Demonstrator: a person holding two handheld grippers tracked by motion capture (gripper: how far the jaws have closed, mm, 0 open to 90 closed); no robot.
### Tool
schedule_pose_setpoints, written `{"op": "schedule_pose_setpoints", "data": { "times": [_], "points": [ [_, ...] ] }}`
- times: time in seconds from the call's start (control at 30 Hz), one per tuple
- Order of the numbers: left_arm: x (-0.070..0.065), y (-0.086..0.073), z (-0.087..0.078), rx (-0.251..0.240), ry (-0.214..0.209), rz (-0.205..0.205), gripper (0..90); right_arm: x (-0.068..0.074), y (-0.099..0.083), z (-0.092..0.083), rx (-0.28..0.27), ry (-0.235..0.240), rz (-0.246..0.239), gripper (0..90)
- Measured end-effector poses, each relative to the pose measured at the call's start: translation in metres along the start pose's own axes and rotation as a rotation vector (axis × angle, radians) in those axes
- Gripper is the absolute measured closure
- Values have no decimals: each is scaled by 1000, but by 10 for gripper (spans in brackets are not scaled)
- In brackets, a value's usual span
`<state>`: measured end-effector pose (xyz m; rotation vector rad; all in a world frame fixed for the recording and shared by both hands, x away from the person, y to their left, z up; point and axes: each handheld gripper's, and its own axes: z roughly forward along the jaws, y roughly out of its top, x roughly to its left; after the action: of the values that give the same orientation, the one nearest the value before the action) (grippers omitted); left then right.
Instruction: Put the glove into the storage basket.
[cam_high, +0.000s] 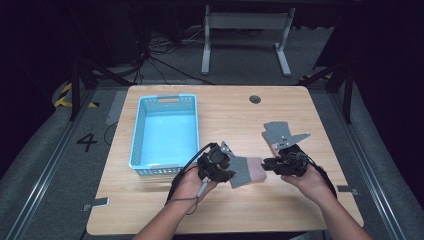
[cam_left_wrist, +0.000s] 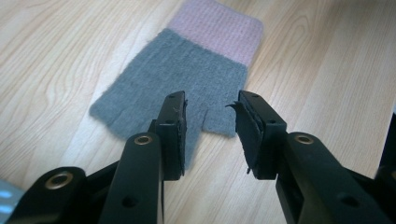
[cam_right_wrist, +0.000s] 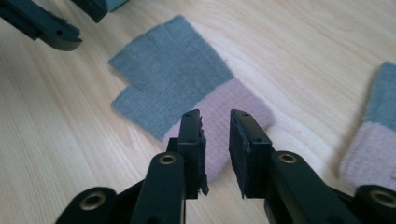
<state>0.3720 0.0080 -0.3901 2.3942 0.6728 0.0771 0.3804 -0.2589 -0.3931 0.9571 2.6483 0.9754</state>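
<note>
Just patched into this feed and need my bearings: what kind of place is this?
Probably a lab or data-recording workspace, not a home: a bare wooden table on grey carpet, floor number 4, hazard tape, and loose cables by a desk frame.

glove (cam_left_wrist: 187, 70): fuzzy knit cloth | table (cam_high: 225, 120): smooth wood grain | basket (cam_high: 165, 131): perforated plastic

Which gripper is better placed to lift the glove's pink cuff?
Right, probably. The right gripper hangs open directly over the pink cuff; the left gripper is open over the glove's grey finger end.
</note>
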Motion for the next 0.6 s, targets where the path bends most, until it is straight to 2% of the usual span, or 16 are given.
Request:
{"op": "schedule_pose_setpoints", "data": {
  "times": [0.2,0.37,0.6],
  "points": [
    [3,-4,-10,-14,10,-20,624,-12,10,-10,-42,-30,39,648],
    [7,-12,-15,-1,16,-47,613,-26,20,-15,-72,-68,89,578],
    [8,-22,-24,-3,37,-73,597,-49,26,-16,-106,-119,149,550]
  ]
}}
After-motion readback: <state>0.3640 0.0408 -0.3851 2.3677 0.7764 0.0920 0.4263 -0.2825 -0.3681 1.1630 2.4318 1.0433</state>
